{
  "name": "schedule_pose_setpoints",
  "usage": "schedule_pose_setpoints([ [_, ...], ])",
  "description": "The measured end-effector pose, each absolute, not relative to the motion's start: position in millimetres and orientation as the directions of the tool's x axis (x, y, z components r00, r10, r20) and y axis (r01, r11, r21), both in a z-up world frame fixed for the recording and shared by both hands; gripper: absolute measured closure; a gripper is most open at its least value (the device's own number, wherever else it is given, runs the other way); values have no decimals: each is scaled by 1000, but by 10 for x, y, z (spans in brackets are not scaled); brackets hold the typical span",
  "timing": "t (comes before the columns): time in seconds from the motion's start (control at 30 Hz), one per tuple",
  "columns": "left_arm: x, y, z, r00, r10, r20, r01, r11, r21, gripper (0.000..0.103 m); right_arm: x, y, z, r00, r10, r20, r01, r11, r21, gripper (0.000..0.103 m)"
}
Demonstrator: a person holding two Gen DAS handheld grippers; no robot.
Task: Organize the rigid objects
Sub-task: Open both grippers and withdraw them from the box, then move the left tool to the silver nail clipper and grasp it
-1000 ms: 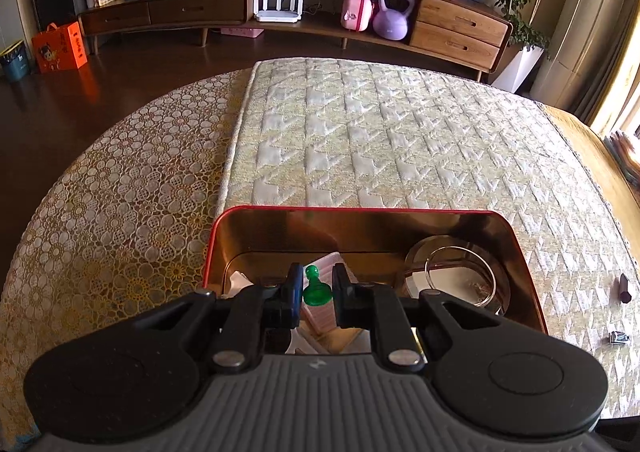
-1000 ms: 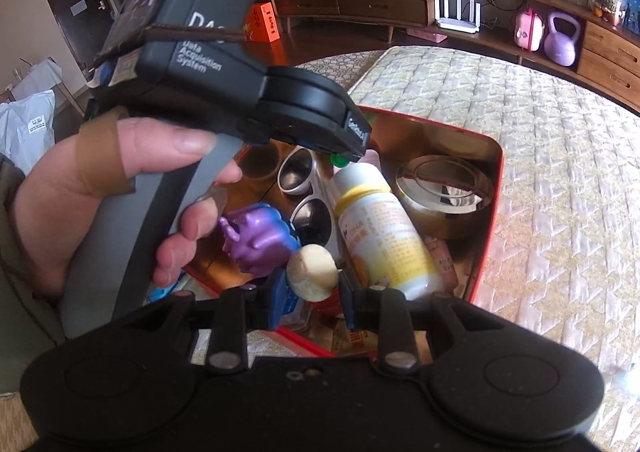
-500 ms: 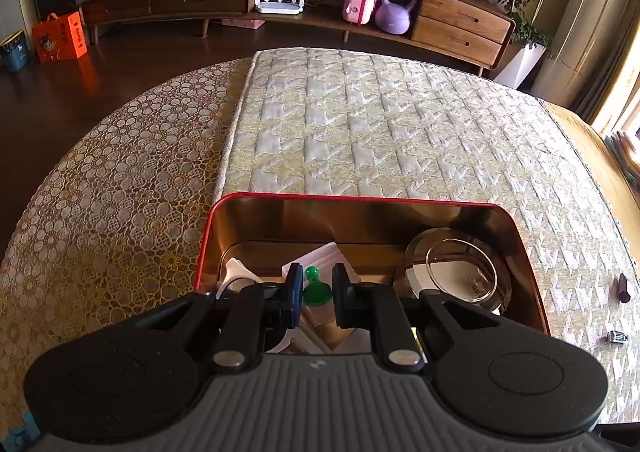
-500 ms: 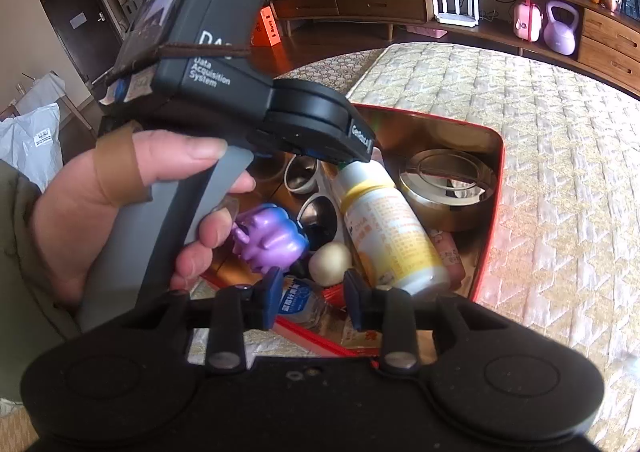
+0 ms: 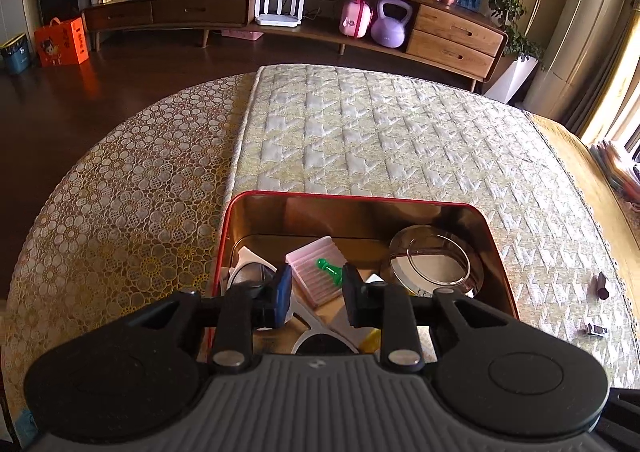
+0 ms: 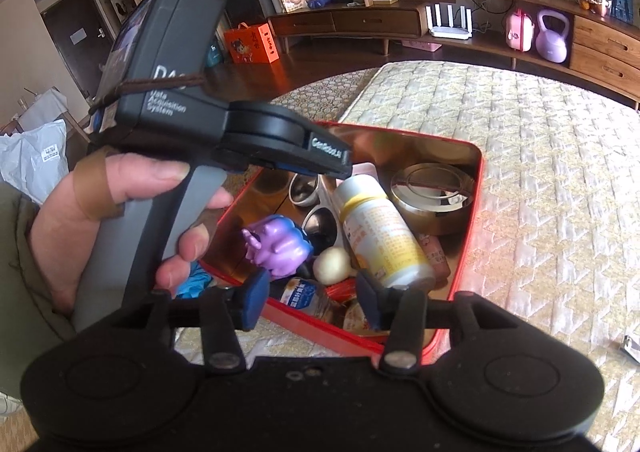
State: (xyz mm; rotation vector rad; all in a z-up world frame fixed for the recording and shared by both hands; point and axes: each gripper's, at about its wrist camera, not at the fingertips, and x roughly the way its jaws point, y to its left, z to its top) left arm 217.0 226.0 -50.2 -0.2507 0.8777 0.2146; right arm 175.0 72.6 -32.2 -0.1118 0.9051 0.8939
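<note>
A red tin [image 5: 352, 197] with a gold inside lies on the quilted bed. My left gripper [image 5: 316, 294] hovers over its near end, its jaws opening with nothing pressed between them. A green pawn-shaped piece [image 5: 328, 268] lies loose on a pink box [image 5: 310, 258] in the tin. My right gripper [image 6: 312, 304] hangs over the tin's near wall [image 6: 316, 326], jaws opening and empty. A cream ball [image 6: 334, 264] rests in the tin beyond them, beside a purple figure [image 6: 280, 248] and a white bottle [image 6: 380, 236].
The tin also holds a round metal box with a glass lid [image 5: 432, 264] and white sunglasses [image 5: 256, 272]. A person's hand [image 6: 132, 212] grips the left tool's handle. A dark small object [image 5: 602, 286] and a metal clip [image 5: 596, 329] lie on the quilt to the right.
Both pairs of jaws have widened. The green piece left the left jaws and lies on the pink box. The cream ball dropped from the right jaws into the tin. Both grippers drew back and up.
</note>
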Motion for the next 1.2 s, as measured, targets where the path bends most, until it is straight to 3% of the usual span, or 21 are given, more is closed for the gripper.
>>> schedule_pose_setpoints([
  [0.23, 1971, 2207, -365, 638, 64, -767, -273, 951, -148, 73, 1677, 549, -193, 314, 644, -697, -709, 648, 280, 43],
  [0.4, 1800, 2145, -255, 665, 61, -744, -268, 950, -162, 46, 1604, 411, -102, 331, 655, -679, -705, 650, 283, 39],
  [0.73, 1496, 1894, -122, 693, 42, -720, -243, 953, -179, 44, 1464, 35, 54, 369, 666, -649, -697, 660, 281, 23],
  [0.9, 1346, 1656, -33, 723, 21, -691, -204, 962, -184, 32, 1390, -177, 91, 411, 652, -637, -685, 682, 256, 18],
  [1.2, 1205, 1215, -2, 738, -32, -674, -159, 963, -219, 26, 1342, -656, 110, 444, 635, -632, -649, 714, 262, 10],
])
